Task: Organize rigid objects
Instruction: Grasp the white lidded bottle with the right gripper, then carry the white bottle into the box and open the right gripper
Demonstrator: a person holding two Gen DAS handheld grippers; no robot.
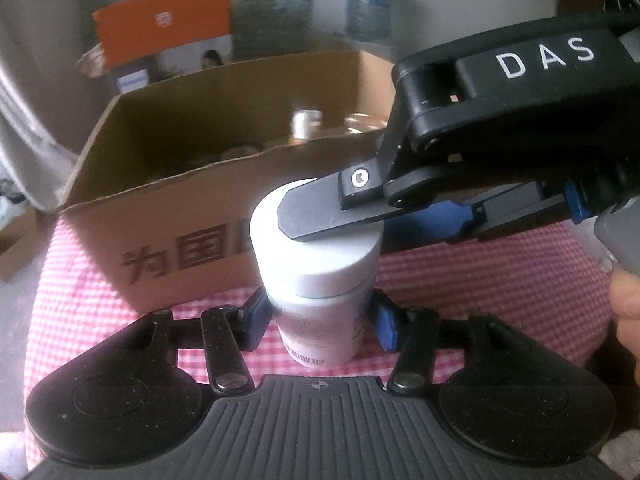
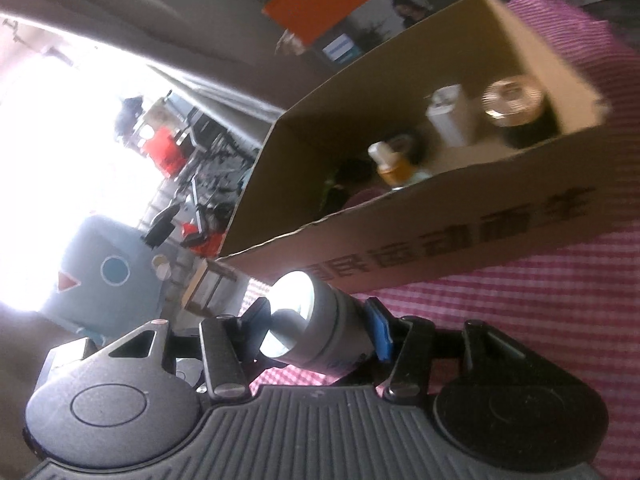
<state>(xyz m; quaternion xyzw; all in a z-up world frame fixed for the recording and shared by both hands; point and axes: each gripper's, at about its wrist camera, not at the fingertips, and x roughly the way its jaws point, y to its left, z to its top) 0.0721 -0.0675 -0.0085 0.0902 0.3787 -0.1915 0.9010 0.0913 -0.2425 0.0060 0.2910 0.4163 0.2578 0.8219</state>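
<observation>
While the white pill bottle [image 1: 320, 276] stands upright above the pink checked tablecloth [image 1: 500, 288], the left gripper [image 1: 318, 320] pinches its body between blue pads [image 1: 386, 326]. From the right, the right gripper [image 2: 320, 326] is clamped on the same bottle at its white cap [image 1: 320, 240]. Just beyond, on the far side, sits an open cardboard box [image 1: 192, 216] holding several bottles and a gold-lidded jar [image 2: 514, 100].

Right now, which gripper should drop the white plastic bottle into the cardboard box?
Left, probably. The left gripper holds the white plastic bottle upright by its body, with the open brown cardboard box straight ahead. The right gripper only pinches the white cap askew from the side.
</observation>
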